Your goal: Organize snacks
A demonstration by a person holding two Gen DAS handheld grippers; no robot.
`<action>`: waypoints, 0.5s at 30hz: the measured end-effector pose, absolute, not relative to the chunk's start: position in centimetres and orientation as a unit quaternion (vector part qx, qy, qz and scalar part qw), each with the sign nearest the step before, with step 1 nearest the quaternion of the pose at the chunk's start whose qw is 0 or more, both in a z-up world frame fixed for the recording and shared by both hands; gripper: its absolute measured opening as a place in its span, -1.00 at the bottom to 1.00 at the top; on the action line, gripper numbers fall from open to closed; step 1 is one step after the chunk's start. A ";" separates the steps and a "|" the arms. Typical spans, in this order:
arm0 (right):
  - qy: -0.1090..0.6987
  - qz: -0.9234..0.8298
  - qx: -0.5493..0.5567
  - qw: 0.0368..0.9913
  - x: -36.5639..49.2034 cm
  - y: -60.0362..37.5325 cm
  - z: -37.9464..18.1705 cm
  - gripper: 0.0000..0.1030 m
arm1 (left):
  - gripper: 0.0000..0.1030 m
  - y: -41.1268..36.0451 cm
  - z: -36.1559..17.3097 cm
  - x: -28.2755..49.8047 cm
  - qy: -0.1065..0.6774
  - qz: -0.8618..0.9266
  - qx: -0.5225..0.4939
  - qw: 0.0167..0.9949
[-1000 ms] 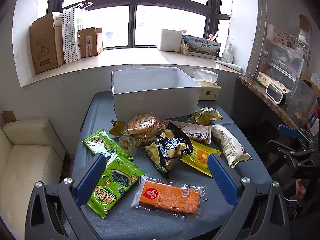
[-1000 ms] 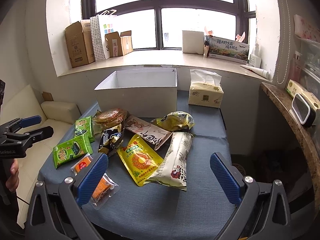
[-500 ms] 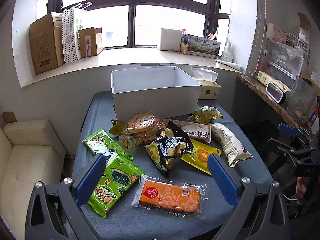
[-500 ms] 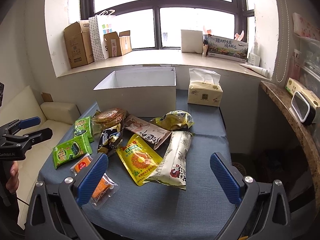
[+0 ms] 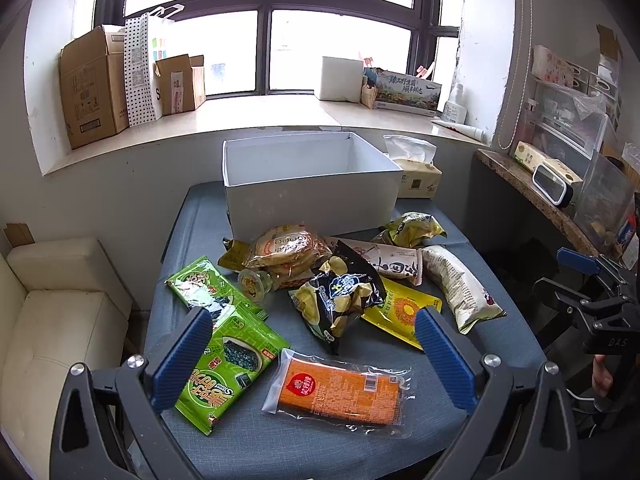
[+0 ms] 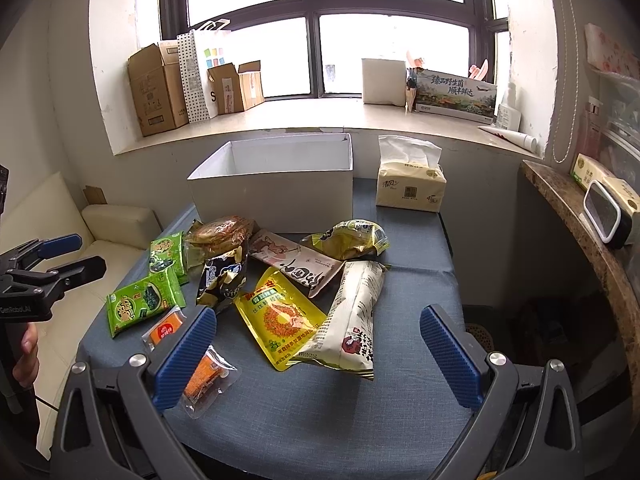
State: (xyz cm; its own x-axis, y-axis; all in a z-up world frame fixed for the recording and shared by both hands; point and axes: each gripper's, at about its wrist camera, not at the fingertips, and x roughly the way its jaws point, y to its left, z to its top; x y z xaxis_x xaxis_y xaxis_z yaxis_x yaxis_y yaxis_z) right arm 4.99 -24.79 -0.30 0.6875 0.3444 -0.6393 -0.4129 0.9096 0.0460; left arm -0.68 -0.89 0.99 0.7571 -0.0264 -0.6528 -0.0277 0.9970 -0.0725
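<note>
I see the snacks spread over the blue-grey table point(image 5: 248, 452), none in the white box point(image 5: 312, 196), which stands open at the table's far edge below the windowsill; what I can see of its inside is bare white wall, though the floor is hidden in both views.

Nearest the left gripper point(image 5: 314, 354): an orange vacuum pack point(image 5: 340, 392) and two green seaweed packs point(image 5: 224, 364), overlapping. Mid-table, a black chip bag point(image 5: 340, 296) lies over a yellow pouch point(image 6: 280, 316); a long white bag point(image 6: 356, 316) rests against that pouch's right side. Closer to the box: a round cracker pack point(image 5: 286, 246), a pink-white packet point(image 6: 298, 262) and a crumpled yellow-green bag point(image 6: 352, 236).

Left gripper: fingers spread wide, nothing between them. Right gripper point(image 6: 316, 356): likewise spread, empty, over the table's near edge.

Left view only: a small clear jelly cup point(image 5: 252, 284) beside the cracker pack. Right view only: the tissue pack point(image 6: 410, 184) in full, just right of the box, and a second small orange pack point(image 6: 206, 376) by my left fingertip.
</note>
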 end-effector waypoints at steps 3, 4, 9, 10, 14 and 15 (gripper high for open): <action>0.337 0.207 -0.049 0.917 5.0 -24.9 -0.3 1.00 | 1.00 -0.9 1.0 -0.6 0.349 0.000 -0.039 0.936; 0.338 0.207 -0.049 0.917 5.1 -24.8 -0.4 1.00 | 1.00 -0.9 0.9 -0.7 0.349 0.001 -0.039 0.936; 0.338 0.206 -0.049 0.917 5.1 -24.9 -0.4 1.00 | 1.00 -0.8 0.9 -0.7 0.348 0.001 -0.040 0.936; 0.339 0.206 -0.049 0.917 5.1 -24.9 -0.5 1.00 | 1.00 -0.8 0.9 -0.7 0.348 0.001 -0.040 0.937; 0.339 0.206 -0.049 0.917 5.1 -24.9 -0.6 1.00 | 1.00 -0.8 0.9 -0.7 0.348 0.004 -0.037 0.937; 0.340 0.206 -0.049 0.916 5.0 -24.9 -0.6 1.00 | 1.00 -0.8 0.9 -0.8 0.348 0.004 -0.037 0.937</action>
State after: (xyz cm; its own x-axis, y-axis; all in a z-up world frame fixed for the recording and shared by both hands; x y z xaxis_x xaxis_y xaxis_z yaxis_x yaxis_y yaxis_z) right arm 5.05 -24.89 -0.60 0.6839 0.3450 -0.6428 -0.4115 0.9100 0.0506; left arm -0.75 -0.79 0.90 0.7577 -0.0184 -0.6523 -0.0326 0.9973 -0.0660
